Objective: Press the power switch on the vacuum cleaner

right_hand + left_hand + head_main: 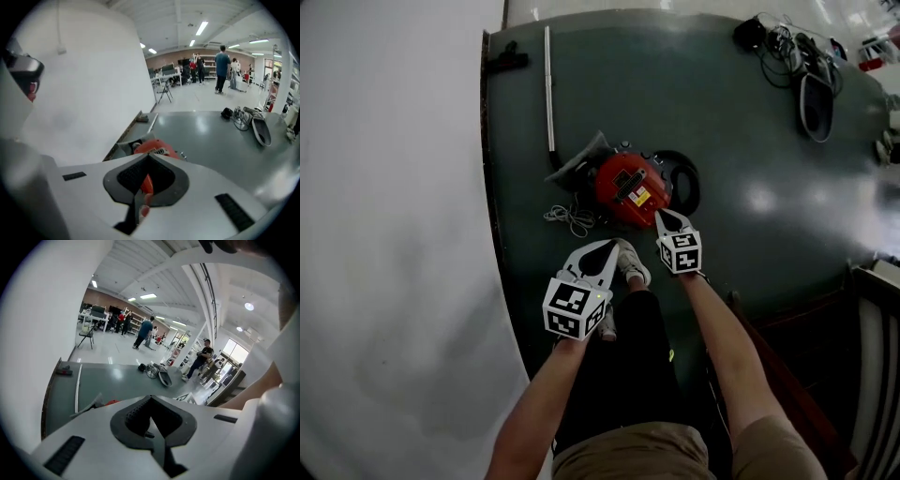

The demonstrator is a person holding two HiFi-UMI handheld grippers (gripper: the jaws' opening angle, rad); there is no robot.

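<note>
Rightward, open green mat point(741, 150), vacuum cleaner point(630, 187) near left edge

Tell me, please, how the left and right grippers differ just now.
In the head view the right gripper ends at the edge of the vacuum cleaner; the left gripper lies short of it, beside a shoe. The left gripper looks larger, nearer the camera. Both are shut and empty.
</note>
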